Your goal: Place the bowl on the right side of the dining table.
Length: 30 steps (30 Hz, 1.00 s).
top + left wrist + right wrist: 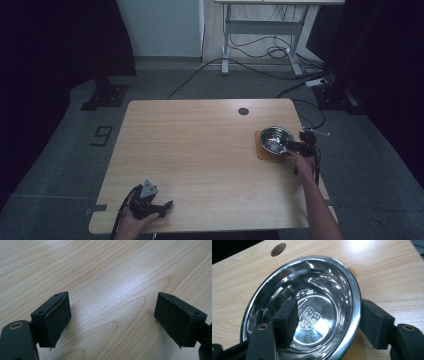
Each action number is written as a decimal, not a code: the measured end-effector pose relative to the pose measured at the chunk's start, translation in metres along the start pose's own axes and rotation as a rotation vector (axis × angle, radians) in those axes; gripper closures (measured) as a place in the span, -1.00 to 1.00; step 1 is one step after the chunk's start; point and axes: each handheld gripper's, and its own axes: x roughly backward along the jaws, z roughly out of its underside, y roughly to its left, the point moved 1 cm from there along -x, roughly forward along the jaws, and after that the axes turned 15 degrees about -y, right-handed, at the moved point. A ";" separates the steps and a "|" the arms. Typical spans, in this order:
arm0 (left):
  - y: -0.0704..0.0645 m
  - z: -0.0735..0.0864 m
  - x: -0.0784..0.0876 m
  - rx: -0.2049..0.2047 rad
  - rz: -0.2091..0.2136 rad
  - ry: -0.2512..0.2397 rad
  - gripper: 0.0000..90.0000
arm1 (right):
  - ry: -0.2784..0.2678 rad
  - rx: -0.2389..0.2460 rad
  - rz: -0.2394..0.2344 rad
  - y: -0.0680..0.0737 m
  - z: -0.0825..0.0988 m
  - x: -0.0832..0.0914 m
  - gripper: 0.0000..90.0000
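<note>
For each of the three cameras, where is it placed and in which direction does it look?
High view: above the person's side, looking forward and down on the wooden table; forearms, left gripper and right gripper show.
Left gripper view: on the left gripper, looking along its open jaws at bare tabletop.
Right gripper view: on the right gripper, jaws astride the steel bowl rim.
Shared: high and right gripper views show the bowl on its brown mat.

Shiny steel bowl point(312, 302) upright on mat point(263, 152)
</note>
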 end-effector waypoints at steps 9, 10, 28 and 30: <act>0.000 0.000 0.000 0.000 0.000 0.000 -0.70 | -0.032 0.002 0.022 -0.001 -0.005 0.017 -0.36; 0.000 0.000 0.000 0.000 0.000 0.000 -0.70 | -0.032 0.002 0.022 -0.001 -0.005 0.017 -0.36; 0.000 0.000 0.000 0.001 0.000 0.000 -0.70 | -0.049 0.132 -0.085 0.028 0.011 0.072 -0.44; 0.000 0.000 0.000 0.002 0.000 -0.001 -0.70 | -0.049 0.142 -0.110 0.033 0.016 0.077 -0.43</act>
